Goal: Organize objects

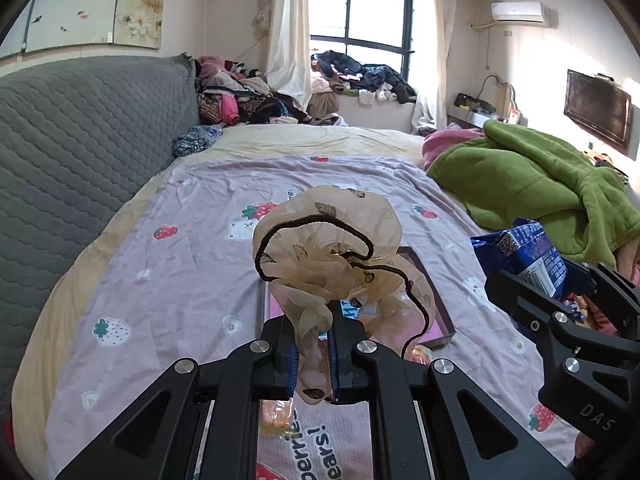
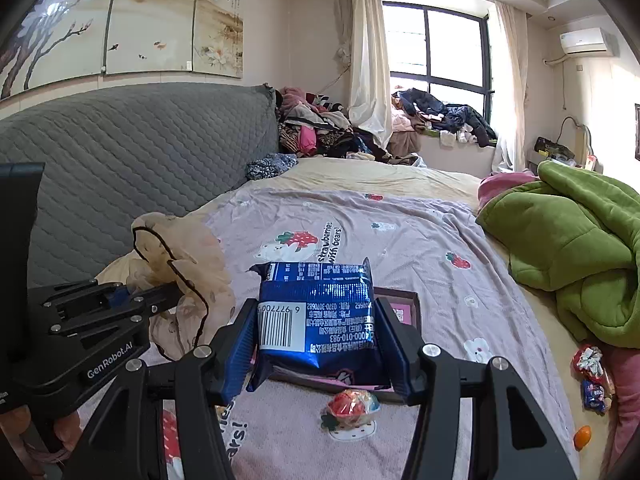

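sheer beige scrunchie (image 1: 328, 256), dark-edged; crinkled blue snack packet (image 2: 318, 320)

Bright daylight floods through the window (image 1: 360, 20), overexposing it; fisheye bends edges, corners vignetted black.

Scrunchie (image 1: 332, 264) up in the left gripper (image 1: 314, 356), snack packet (image 2: 316, 320) to its right in the right gripper (image 2: 320, 344), both above the tray (image 2: 404, 312) on the bed (image 2: 400, 216); blanket (image 2: 580, 248) far right.
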`<state>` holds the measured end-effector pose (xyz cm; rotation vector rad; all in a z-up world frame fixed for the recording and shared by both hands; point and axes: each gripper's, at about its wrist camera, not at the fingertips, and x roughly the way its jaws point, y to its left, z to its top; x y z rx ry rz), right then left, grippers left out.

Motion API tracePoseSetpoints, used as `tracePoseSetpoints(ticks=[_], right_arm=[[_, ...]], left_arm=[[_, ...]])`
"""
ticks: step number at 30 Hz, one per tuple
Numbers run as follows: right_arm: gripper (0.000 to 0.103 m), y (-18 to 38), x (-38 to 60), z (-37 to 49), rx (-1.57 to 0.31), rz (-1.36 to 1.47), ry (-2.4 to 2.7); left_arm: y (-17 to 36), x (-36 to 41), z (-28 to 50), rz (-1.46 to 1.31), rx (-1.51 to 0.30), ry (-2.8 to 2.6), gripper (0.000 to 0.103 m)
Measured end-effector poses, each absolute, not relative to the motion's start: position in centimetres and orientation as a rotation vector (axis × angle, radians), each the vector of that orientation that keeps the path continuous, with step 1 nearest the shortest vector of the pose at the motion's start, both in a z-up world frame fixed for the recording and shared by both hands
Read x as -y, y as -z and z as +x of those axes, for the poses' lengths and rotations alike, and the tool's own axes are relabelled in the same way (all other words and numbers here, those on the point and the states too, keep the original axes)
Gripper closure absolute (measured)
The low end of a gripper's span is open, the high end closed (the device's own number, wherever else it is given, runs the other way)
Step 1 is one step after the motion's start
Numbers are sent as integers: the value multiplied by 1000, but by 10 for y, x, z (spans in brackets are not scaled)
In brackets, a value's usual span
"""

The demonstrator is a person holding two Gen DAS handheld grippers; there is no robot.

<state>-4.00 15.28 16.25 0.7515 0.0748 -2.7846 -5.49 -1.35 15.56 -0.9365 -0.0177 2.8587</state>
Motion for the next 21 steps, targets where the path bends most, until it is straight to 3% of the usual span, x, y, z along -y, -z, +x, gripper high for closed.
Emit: tracePoseSetpoints(ticks=[21], right_arm=[[46, -170, -159, -75, -78, 765, 2807]], left_arm=[[-157, 12, -91, -945, 14, -2854, 92]])
